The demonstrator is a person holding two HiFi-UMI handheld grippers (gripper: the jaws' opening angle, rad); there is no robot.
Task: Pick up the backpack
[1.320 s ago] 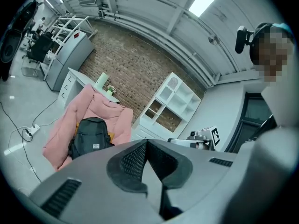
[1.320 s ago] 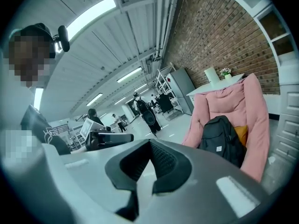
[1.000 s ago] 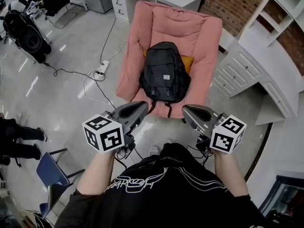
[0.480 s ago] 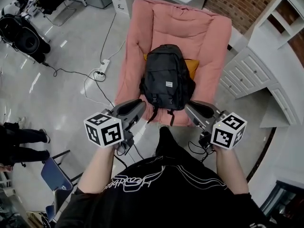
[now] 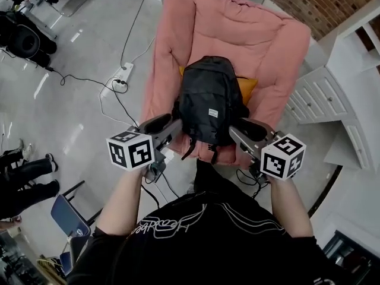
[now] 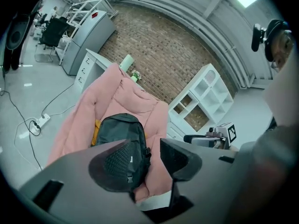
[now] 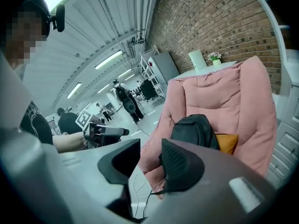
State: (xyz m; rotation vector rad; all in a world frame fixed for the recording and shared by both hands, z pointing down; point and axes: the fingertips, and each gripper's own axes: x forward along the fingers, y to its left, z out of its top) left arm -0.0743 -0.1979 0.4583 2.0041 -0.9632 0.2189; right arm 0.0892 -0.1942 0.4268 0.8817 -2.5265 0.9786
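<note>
A black backpack (image 5: 209,103) stands upright on the seat of a pink padded armchair (image 5: 237,34), with an orange cushion (image 5: 245,88) behind it. My left gripper (image 5: 173,123) hovers just off the bag's lower left side and my right gripper (image 5: 236,130) just off its lower right; neither touches it. Both have just been opening their jaws, and nothing is between them. In the left gripper view the backpack (image 6: 122,129) shows beyond the left gripper (image 6: 152,155). In the right gripper view the bag (image 7: 194,129) lies past the right gripper (image 7: 150,160).
A power strip with cables (image 5: 122,82) lies on the grey floor left of the chair. White drawer cabinets (image 5: 320,100) stand to the right against a brick wall. A blue chair (image 5: 68,215) and a bystander's legs (image 5: 24,177) are at the lower left.
Both grippers have moved forward and down, closer to the backpack's lower sides. Their jaws, shut before, now stand apart.
</note>
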